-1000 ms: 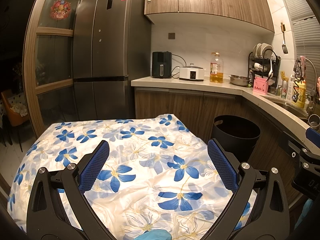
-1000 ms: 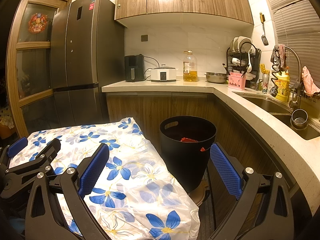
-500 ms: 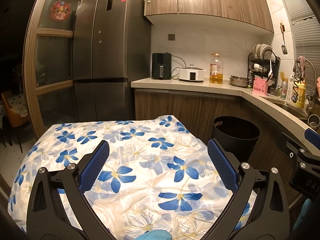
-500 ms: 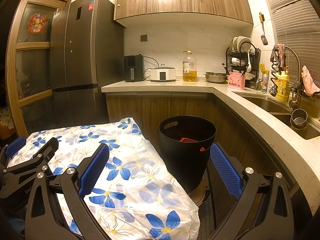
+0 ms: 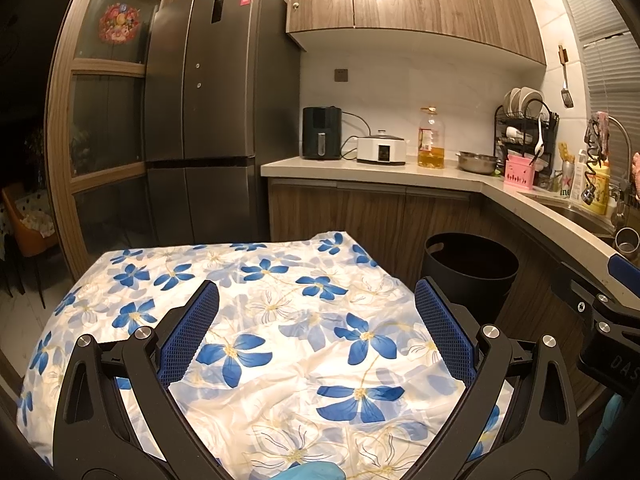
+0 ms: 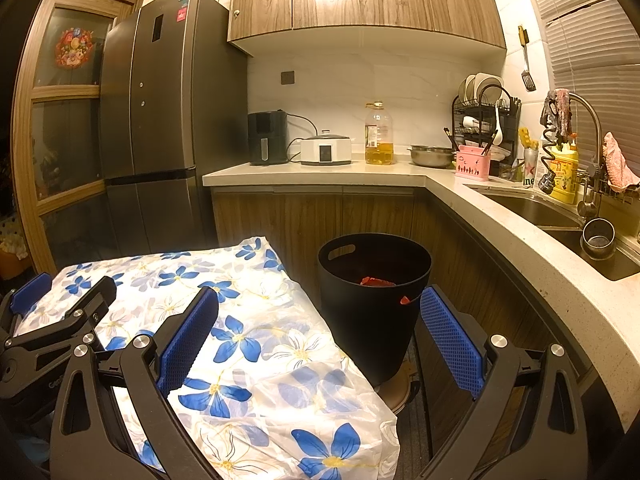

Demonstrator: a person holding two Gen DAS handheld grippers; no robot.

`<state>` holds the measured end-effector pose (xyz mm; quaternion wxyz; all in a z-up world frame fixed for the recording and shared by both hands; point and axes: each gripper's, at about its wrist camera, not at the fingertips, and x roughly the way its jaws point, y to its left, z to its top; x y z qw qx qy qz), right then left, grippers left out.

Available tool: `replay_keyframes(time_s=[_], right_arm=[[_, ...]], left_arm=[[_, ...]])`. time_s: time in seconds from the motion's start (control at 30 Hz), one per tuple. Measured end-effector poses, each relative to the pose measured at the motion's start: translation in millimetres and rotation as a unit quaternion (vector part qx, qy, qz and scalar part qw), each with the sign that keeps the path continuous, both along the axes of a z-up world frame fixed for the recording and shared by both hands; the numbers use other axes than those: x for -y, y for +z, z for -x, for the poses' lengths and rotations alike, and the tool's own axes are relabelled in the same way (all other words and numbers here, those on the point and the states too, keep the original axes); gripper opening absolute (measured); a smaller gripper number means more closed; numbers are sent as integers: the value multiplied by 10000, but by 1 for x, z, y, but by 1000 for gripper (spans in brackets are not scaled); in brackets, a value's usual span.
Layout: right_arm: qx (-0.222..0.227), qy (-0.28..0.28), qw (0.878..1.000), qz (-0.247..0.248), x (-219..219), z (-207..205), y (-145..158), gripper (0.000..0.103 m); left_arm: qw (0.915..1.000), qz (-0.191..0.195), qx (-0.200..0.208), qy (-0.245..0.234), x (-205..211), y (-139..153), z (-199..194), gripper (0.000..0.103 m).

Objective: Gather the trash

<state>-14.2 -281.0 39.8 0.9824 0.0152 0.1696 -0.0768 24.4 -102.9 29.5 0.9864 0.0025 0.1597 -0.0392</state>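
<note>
Right wrist view shows both grippers [image 6: 318, 324] spread empty beside the black bin [image 6: 374, 304], whose red scraps [image 6: 376, 281] could spill if knocked.

both wrist views look forward, low over the flowered tablecloth [image 5: 280, 320], toward the counter [image 6: 320, 172] and fridge [image 5: 224, 120]. the right view sits further right, nearer the black bin [image 6: 374, 280]; both views share these.
</note>
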Motion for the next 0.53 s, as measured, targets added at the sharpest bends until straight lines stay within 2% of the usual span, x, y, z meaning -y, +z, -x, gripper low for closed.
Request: replay_keyframes(time_s=[0.17,0.53], right_arm=[[-4,-27,10000,-24,0,1,0,97],[23,-81,9999,-85,3,1,6,97]], left_arm=[[10000,-36,8,-70,0,0,-1,85],[9999,111,-48,98,-9,-3,-4,85]])
